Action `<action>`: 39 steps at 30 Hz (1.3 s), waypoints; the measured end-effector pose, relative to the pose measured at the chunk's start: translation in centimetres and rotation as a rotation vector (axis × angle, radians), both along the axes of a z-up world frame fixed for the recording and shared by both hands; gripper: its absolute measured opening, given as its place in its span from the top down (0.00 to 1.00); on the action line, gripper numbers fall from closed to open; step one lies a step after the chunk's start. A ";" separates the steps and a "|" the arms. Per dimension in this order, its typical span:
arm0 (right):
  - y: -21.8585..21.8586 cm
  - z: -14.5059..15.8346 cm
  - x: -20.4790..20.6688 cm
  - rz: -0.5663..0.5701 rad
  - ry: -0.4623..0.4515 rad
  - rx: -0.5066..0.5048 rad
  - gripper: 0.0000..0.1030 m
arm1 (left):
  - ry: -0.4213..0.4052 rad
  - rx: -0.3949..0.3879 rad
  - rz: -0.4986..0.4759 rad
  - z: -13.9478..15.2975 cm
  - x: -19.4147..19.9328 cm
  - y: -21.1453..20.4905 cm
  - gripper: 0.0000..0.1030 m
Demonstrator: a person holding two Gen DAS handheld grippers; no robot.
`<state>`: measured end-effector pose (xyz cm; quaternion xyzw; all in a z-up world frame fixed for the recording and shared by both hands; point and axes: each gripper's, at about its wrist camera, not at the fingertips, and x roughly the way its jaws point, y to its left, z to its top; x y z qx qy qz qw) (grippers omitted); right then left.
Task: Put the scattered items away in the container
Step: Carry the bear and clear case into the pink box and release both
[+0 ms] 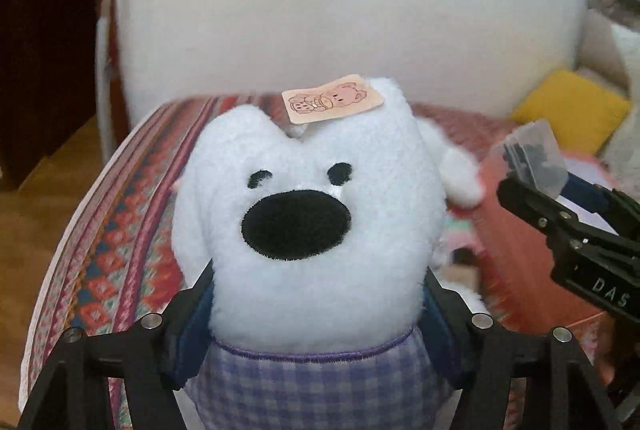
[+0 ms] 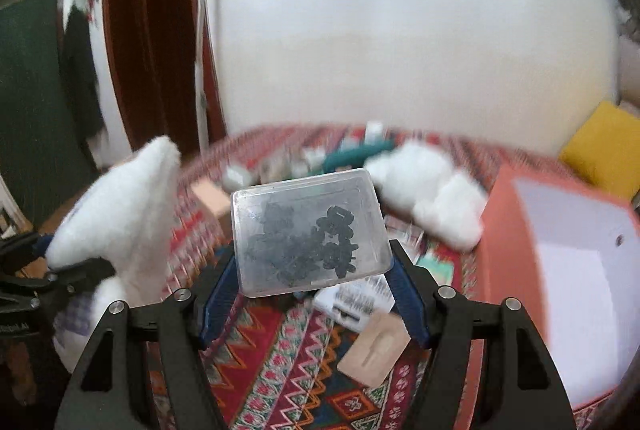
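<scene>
Two loads lifted at once: left hand-held gripper pinching plush dog, right hand-held gripper clamping clear case, probably bound for orange box alongside.

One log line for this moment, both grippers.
left gripper: shut on white plush dog | right gripper: shut on clear plastic box of black parts | orange container: open, right

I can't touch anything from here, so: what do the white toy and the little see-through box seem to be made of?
Toy: soft fleece-like plush, matte and fuzzy, with what looks like a woven lilac checked cloth lower part. Box: clear, slightly cloudy hard plastic, probably; light glints on its edges and small dark pieces show through.
</scene>
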<state>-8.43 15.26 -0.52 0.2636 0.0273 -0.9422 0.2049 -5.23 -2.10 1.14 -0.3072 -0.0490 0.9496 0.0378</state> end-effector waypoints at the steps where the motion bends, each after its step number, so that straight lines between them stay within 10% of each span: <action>1: 0.4 1.3 1.2 -0.012 0.051 -0.012 0.29 | 0.016 0.001 -0.020 0.7 0.1 0.7 0.28; 17: 15.7 12.2 10.3 -0.444 0.404 -0.234 0.29 | 0.180 0.016 -0.433 10.0 -3.4 19.1 0.28; 25: 26.4 9.9 6.2 -0.635 0.273 -0.317 0.29 | 0.062 0.003 -0.592 6.0 -9.6 28.4 0.28; 34: 32.9 5.0 0.1 -0.598 0.070 -0.445 0.28 | -0.063 0.046 -0.609 1.3 -13.3 31.0 0.13; 39: 34.0 3.9 -0.4 -0.703 0.078 -0.436 0.00 | 0.002 0.026 -0.576 3.0 -12.5 29.2 0.10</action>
